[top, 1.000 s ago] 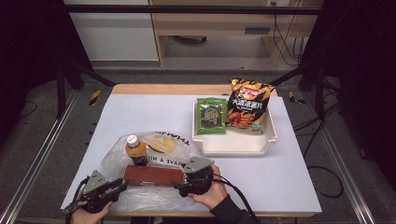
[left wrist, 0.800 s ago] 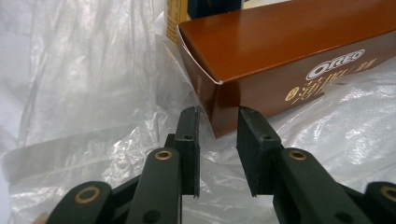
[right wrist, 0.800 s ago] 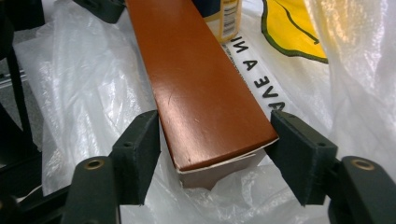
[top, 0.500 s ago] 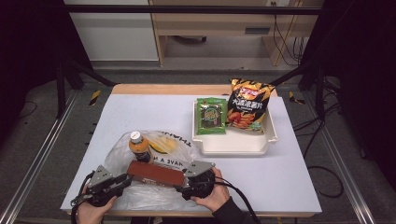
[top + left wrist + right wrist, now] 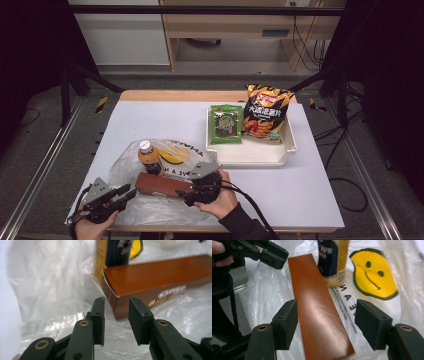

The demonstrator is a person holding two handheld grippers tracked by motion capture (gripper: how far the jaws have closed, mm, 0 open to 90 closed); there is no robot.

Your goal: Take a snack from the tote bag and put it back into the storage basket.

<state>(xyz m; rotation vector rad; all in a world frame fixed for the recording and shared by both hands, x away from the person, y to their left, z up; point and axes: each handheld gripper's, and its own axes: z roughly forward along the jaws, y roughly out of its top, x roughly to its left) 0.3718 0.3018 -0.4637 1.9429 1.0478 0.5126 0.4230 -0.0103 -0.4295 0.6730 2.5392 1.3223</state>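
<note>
Lying flat on the thin clear plastic bag (image 5: 125, 167) at the worktop's (image 5: 310, 190) near edge: long brown cardboard box (image 5: 160, 185). Looking light, stiff, glossy-slippery, crushable; calling for a hold across the narrow sides. Straddling one end with right claw (image 5: 186, 192), wide, pads off the box, just opening further. Hovering at the other end with left claw (image 5: 129, 192), narrow, pinching nothing, also opening. Standing beside: orange-capped bottle (image 5: 149, 157). Holding green seaweed packet (image 5: 226, 124) and black-orange crisp bag (image 5: 264, 112): white tray (image 5: 250, 157).
</note>
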